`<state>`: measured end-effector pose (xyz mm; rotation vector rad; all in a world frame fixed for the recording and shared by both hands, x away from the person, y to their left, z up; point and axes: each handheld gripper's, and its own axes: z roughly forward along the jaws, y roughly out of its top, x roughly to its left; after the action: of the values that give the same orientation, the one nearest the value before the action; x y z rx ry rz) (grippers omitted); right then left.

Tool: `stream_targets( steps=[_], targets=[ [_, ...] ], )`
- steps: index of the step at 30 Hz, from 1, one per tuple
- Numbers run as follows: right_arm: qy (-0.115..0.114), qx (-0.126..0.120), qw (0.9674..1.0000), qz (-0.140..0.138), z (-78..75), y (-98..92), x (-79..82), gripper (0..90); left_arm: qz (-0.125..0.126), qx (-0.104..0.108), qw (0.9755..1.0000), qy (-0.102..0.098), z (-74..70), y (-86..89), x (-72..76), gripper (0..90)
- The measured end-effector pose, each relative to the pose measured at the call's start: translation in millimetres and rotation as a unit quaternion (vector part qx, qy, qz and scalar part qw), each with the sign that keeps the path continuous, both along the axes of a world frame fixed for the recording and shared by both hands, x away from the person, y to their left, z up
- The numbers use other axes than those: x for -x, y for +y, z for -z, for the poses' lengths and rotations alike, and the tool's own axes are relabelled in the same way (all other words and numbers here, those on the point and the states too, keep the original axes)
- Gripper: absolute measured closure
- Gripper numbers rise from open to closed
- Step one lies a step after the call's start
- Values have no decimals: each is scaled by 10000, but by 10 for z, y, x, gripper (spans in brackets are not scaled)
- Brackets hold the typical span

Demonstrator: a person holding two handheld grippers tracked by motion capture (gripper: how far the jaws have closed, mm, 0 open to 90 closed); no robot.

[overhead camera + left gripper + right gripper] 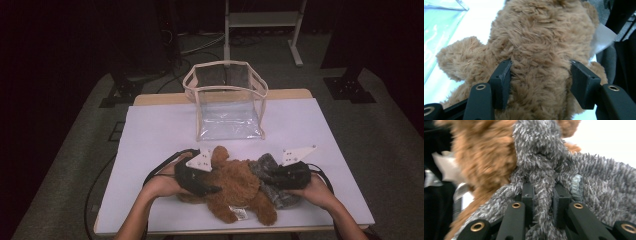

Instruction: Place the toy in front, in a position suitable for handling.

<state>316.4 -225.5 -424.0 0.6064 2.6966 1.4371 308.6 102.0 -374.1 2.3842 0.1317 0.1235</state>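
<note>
- Brown plush bear, nearest the lens in the left gripper view, lies near the front edge of the white table, under and between both hands; the left gripper has its jaws partway apart around the bear's body, pads sunk into the fur on both sides. That looks like a grip on pile more than on stuffing, so a lift could let the bear slide out or hang crooked.
- Grey plush toy, touching the bear on its right, has a narrow fold of fur pinched in the right gripper, whose jaws stand almost closed on it. Held by so thin a tuft, the toy may swing, or the fur may pull free.
- Both toys press against each other, and their pile seems meshed; lifting one could drag the other toward the table's front edge and off it.
- White sewn label on the bear sits at the near side; it could snag a jaw.
- Clear bag with a beige rim stands open, well behind the toys. I judge it light and soft-walled, so a bulky toy brought in low could tip it or push it back.
</note>
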Motion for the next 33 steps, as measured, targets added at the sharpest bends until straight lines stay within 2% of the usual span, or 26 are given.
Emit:
stream_targets(
  steps=[7,12,14,17,21,26,29,33],
  targets=[
    [-247,120,9991,322,-68,151,-238,752,72,-14,10000,40,19,21,50,405],
    [-295,-1,9988,383,-169,204,-327,752,67,-22,10000,32,22,23,85,404],
    [-200,-223,9992,272,-259,184,-315,751,102,-11,9999,62,29,8,93,405],
    [-277,-320,9991,26,-345,240,-263,751,146,-67,9998,77,27,-13,107,405],
    [-328,-179,9992,-147,-303,320,-207,754,184,-73,9998,94,26,-4,126,405],
    [-262,-45,9996,62,-132,147,-179,758,226,-119,9996,94,21,-7,143,405],
    [-333,-24,9989,336,-194,6,-186,758,234,-126,9996,110,16,-10,146,405],
    [-448,-300,9981,285,-373,-27,-177,757,201,-127,9997,75,9,-34,129,400]
  ],
)
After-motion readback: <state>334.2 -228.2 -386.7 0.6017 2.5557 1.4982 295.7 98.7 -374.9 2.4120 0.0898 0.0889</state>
